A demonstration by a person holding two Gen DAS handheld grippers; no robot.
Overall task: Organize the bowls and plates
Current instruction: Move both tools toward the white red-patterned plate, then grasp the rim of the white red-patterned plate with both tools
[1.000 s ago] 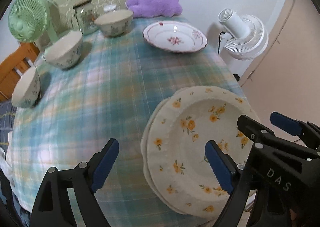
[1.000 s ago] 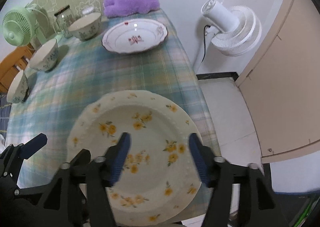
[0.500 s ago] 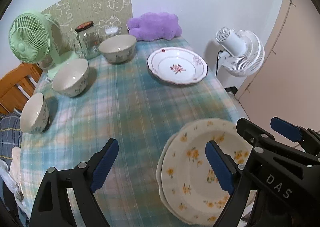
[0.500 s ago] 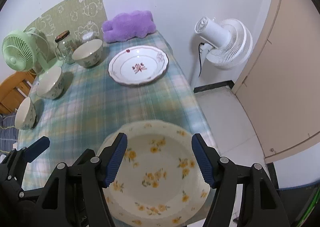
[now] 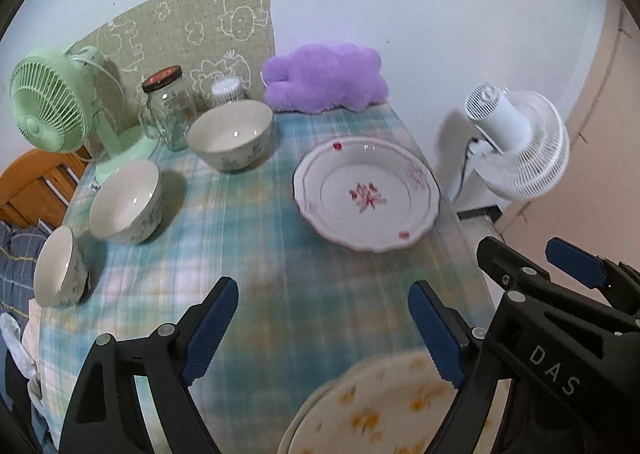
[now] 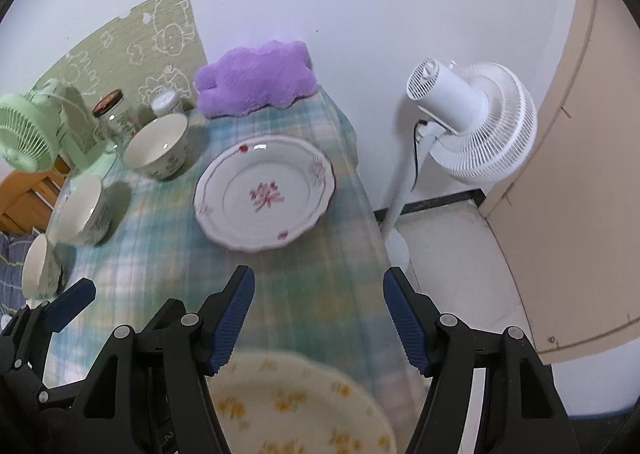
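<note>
Hovering above the checked desk (image 5: 256, 254), the left tool (image 5: 324, 328) stands wide with nothing between its blue pads, though its jaws have just been closing a little. The right tool (image 6: 318, 318) is also parted and empty. Taking the pink-flowered plate (image 5: 366, 192) as landmark: the yellow-flowered plates (image 5: 384, 410) lie stacked at the near desk edge, well apart from it, under both tools. Three bowls sit to its left; the far bowl (image 5: 231, 134) is nearest, then the middle bowl (image 5: 126, 202), then the near bowl (image 5: 60, 268). A purple cushion (image 5: 324, 80) lies beyond it.
</note>
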